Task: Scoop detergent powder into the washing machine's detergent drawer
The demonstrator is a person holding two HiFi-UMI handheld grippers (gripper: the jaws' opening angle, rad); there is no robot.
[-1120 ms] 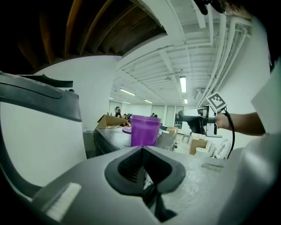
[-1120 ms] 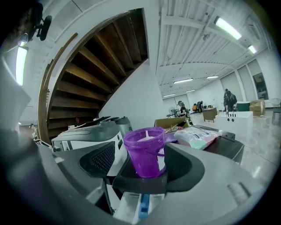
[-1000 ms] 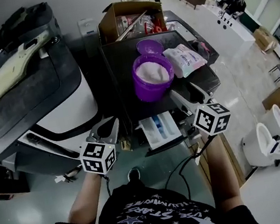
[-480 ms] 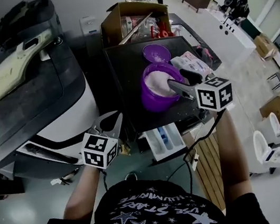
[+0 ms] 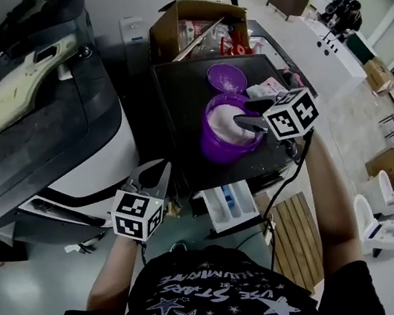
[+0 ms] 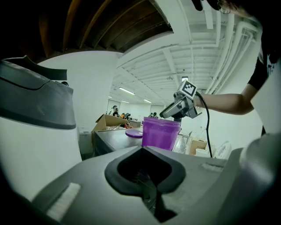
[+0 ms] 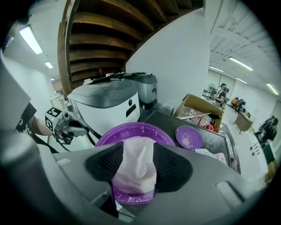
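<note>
The purple tub (image 5: pixel 216 149) of white powder (image 5: pixel 224 119) stands on the black top of the washing machine (image 5: pixel 179 96). The right tongs (image 5: pixel 242 123) tilt down over the tub's rim, tips above the powder. In the right gripper view their pads stand partly apart, having just been closing, and a thin white piece (image 7: pixel 141 163) sticking up from the powder sits between them; the pads do not yet press on it. The left tongs (image 5: pixel 156 171) hang well to the left of the tub and lower, level with the machine's front, pads together on nothing.

Just below the tub the detergent drawer (image 5: pixel 227 202) is pulled out. Behind the tub lies its purple lid (image 5: pixel 227 77), and to the right of the tub a white bag (image 5: pixel 266 89). Farther behind stands an open cardboard box (image 5: pixel 181 24). Left of the tub is a 2nd machine (image 5: pixel 65 138), grey and white. The floor (image 5: pixel 25 296) is pale and glossy, with wooden slats (image 5: pixel 292 227) below the tub to the right.
</note>
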